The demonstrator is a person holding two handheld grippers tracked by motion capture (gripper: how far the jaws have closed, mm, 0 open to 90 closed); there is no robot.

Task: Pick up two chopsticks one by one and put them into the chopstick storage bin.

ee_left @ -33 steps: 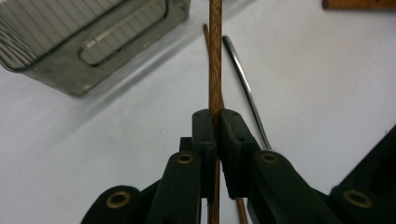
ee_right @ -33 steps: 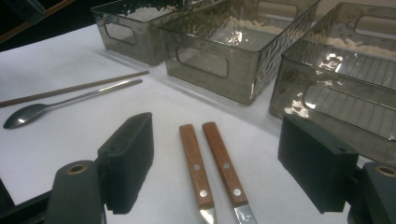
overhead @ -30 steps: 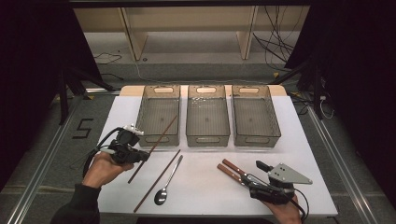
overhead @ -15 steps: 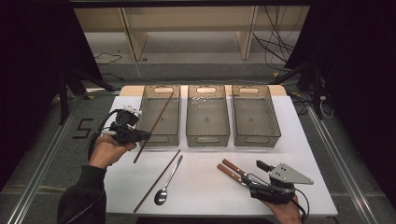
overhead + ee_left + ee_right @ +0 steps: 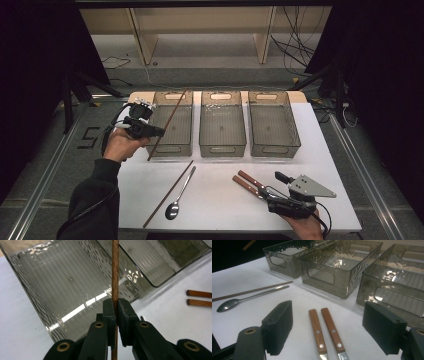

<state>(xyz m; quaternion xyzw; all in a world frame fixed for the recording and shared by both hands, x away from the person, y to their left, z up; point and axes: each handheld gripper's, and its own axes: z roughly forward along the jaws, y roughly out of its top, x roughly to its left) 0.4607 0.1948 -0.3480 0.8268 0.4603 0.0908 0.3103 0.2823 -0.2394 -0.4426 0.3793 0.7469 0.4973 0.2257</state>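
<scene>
My left gripper (image 5: 159, 132) is shut on a brown wooden chopstick (image 5: 172, 116), held slanted above the left clear bin (image 5: 170, 149). In the left gripper view the pads (image 5: 110, 308) pinch the chopstick (image 5: 115, 270) with the bin's ribbed floor (image 5: 75, 285) behind it. My right gripper (image 5: 270, 189) rests near the table's front right edge. It stands open, its jaws wide on either side of two wooden-handled knives (image 5: 247, 181). In the right gripper view the knife handles (image 5: 324, 327) lie on the table between the jaws, which touch neither.
A second chopstick (image 5: 167, 194) and a metal spoon (image 5: 180, 195) lie side by side on the white table at front centre. The middle bin (image 5: 222, 150) and right bin (image 5: 275, 150) stand in a row with the left one at the back.
My left gripper has lifted the chopstick and carried it away from the table's front to above the left bin. The right gripper has stayed put.
</scene>
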